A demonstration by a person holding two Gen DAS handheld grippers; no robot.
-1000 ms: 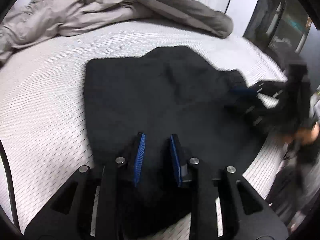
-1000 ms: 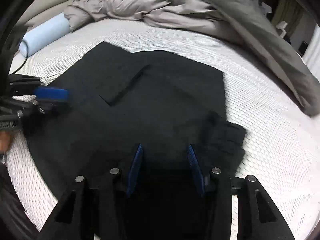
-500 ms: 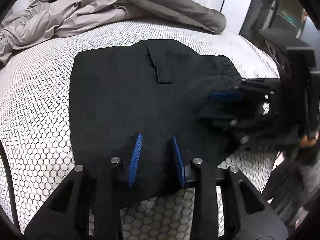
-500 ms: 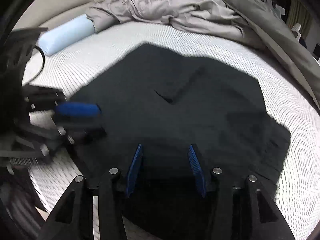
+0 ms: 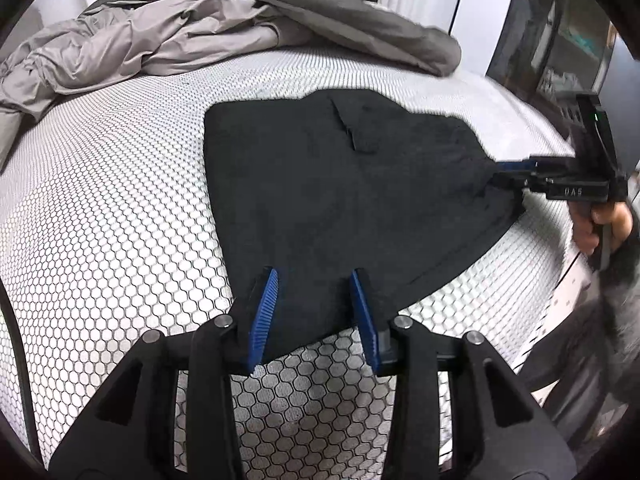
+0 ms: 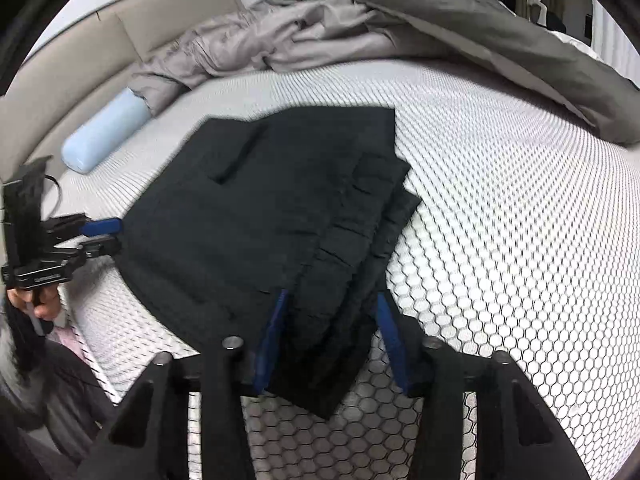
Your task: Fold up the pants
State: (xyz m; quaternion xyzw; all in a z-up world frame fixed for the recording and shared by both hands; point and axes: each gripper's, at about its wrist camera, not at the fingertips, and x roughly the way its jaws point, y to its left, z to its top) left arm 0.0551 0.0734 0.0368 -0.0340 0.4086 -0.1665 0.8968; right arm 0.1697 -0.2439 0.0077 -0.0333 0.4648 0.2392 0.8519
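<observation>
The black pants [image 5: 340, 184] lie spread flat on the white honeycomb-patterned mattress [image 5: 112, 208]. They also show in the right wrist view [image 6: 260, 216], with the pleated waistband end nearest that camera. My left gripper [image 5: 314, 300] is open, its blue pads either side of the pants' near edge. My right gripper [image 6: 330, 320] is open, its pads straddling the waistband corner. Each gripper appears in the other's view, at the cloth's edge: the right gripper [image 5: 516, 174] and the left gripper [image 6: 102, 234].
A crumpled beige and grey duvet [image 5: 180, 32] is piled along the far side of the bed. A pale blue bolster [image 6: 104, 136] lies at the left by the beige headboard [image 6: 60, 80]. The mattress edge drops off on the near side.
Both grippers have pulled back toward the near edges of the pants. The pants now lie flatter and sit farther from both cameras.
</observation>
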